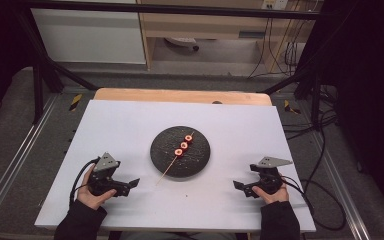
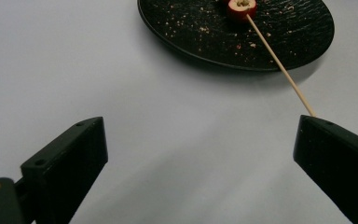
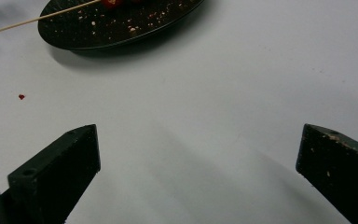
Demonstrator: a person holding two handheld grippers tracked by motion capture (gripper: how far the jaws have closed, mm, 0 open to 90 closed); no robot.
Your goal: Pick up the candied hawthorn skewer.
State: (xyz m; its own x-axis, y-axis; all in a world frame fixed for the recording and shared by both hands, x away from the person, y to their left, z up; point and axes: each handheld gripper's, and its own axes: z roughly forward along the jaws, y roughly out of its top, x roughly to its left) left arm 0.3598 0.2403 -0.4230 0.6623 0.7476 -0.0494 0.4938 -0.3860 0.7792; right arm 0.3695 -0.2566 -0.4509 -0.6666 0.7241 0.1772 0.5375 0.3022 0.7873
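Three red round fruit slices with pale centres threaded on a thin wooden skewer, resting on a round matte-black plate with a finely ridged, crumb-speckled surface, at the centre of a smooth white tabletop. Bare end of the skewer pointing toward 7 o'clock, overhanging the plate's rim and reaching above the white sheet; fruit bunched toward the 1 o'clock end. Left tongs at 8 o'clock of the plate, jaws spread wide and empty, black blocky fingertips well apart, with the skewer's tip appearing just past the inner corner of one jaw in the left gripper view, touching or not impossible to tell. Right tongs at 4 o'clock of the plate, likewise gaping wide and holding nothing, near the plate but apart from it. Nothing yet gripped, fruit not yet slid along or off the stick: by the look of it, work with the skewer at its very start, with the grasp of the stick and the handling of the slices all left to do. Scattered pale crumbs on the plate; one tiny red fleck loose on the tabletop beside it. Hard plastic jaws with screw holes; a grey three-cornered plate atop each tool.
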